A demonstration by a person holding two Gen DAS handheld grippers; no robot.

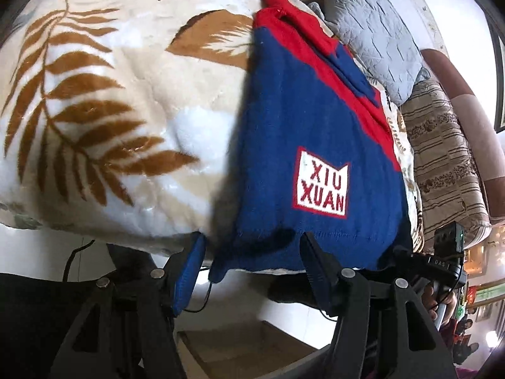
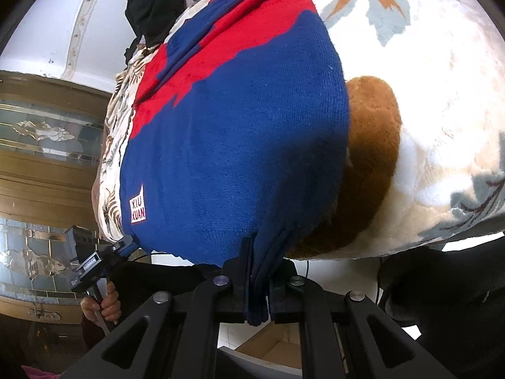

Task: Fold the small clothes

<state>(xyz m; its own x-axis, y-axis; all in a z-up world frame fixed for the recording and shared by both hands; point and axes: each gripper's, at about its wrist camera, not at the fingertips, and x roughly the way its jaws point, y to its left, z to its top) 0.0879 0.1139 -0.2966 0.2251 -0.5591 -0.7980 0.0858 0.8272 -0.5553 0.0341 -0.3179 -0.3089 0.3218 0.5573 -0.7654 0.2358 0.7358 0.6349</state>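
We see the left gripper (image 1: 252, 252) at the near hem of the blue-and-red knit sweater (image 1: 303, 145), jaws spread wide, a fold of blue knit lying against one finger. The sweater lies flat on the leaf-print fleece blanket (image 1: 104, 120) over the bed. The right gripper (image 2: 257, 271) has its jaws clamped on the bunched hem.

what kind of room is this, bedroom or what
Most likely a bedroom at home: a plush leaf-print blanket covers what looks like a bed, with a grey quilted pillow and folded bedding piled beside the blue-and-red sweater.
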